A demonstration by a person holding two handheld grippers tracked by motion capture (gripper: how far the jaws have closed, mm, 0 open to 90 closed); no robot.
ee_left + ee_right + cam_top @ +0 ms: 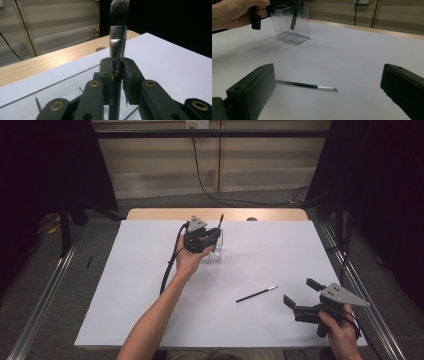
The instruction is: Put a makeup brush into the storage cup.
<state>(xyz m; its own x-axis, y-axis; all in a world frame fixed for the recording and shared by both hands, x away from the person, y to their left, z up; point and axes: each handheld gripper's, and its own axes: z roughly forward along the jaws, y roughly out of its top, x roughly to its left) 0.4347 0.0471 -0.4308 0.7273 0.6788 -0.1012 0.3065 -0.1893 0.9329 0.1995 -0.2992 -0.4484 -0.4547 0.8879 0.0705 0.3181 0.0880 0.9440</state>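
Open white sheet, with three things standing in our way.

We see the white table cover (150, 285) bare across its left half and its far right, so a hand could pass freely there. At the far middle the clear holder (292, 25) stands upright, with the left gripper (212, 240) and its forearm blocking the near-left approach to it. A thin brush (256, 294) lies flat right of centre, low enough to pass over. The right gripper (300, 292) takes up the near right corner. The holder's compartments look narrow, though we cannot judge well through the clear walls.
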